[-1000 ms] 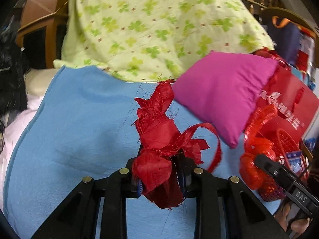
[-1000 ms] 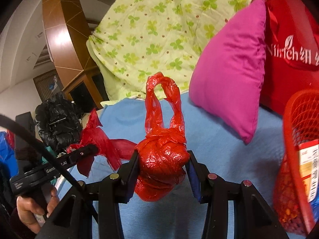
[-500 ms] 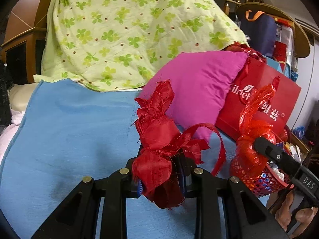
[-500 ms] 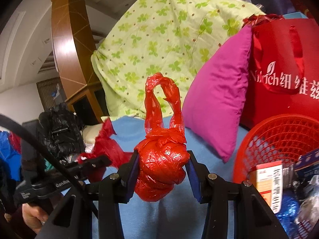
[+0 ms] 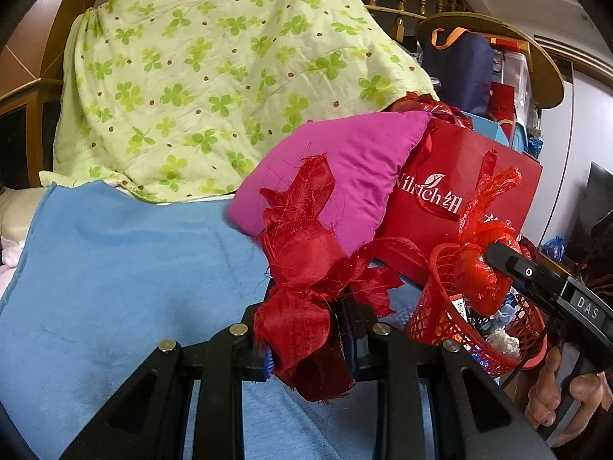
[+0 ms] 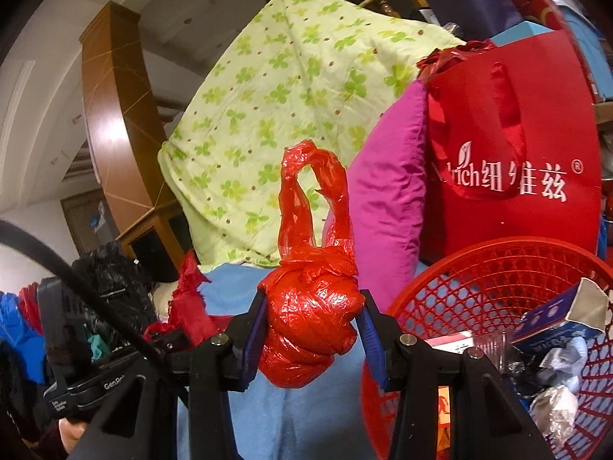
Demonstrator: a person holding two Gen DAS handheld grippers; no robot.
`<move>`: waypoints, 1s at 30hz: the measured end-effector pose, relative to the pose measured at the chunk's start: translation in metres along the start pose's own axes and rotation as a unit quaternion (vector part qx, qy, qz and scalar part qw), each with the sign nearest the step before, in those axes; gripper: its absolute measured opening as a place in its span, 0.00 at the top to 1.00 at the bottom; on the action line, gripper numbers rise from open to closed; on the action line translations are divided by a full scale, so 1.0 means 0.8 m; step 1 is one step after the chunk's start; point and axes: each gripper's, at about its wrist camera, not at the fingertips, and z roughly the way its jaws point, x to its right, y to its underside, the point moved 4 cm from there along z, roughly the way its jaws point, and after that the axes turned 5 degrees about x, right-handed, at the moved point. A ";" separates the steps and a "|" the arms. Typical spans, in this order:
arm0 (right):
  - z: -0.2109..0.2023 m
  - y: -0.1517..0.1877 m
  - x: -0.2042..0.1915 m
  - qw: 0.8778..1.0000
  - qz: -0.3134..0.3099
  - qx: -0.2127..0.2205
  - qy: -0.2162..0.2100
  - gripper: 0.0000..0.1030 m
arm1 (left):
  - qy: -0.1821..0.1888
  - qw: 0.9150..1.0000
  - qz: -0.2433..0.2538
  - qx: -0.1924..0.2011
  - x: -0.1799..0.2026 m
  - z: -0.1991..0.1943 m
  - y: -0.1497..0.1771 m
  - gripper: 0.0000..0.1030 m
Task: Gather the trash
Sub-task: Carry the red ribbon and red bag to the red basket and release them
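My left gripper (image 5: 308,349) is shut on a frayed red ribbon bow (image 5: 306,268), held above the blue blanket (image 5: 115,287). My right gripper (image 6: 312,329) is shut on a knotted red plastic bag (image 6: 312,314), held at the left rim of the red mesh basket (image 6: 479,268). In the left wrist view the bag (image 5: 479,276) hangs over the basket (image 5: 440,306), which holds crumpled paper and packaging. The bow also shows in the right wrist view (image 6: 187,299), left of the bag.
A magenta pillow (image 5: 345,168) and a red shopping bag (image 5: 459,199) stand behind the basket. A green clover quilt (image 5: 214,76) is piled at the back. A black plastic bag (image 6: 107,280) lies to the left, by a wooden cabinet.
Both grippers have moved right toward the basket with their loads. The red plastic bag now sits over the basket's rim, and the basket's contents have come into view.
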 end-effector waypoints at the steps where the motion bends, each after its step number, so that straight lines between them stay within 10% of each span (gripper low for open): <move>1: -0.001 -0.001 0.002 1.000 0.001 0.001 0.001 0.54 | 0.002 1.000 0.002 0.002 0.001 -0.001 0.000 0.72; 30: -0.049 -0.027 0.043 0.998 0.020 0.049 0.027 0.54 | 0.056 0.998 0.026 0.029 0.047 0.001 0.001 0.71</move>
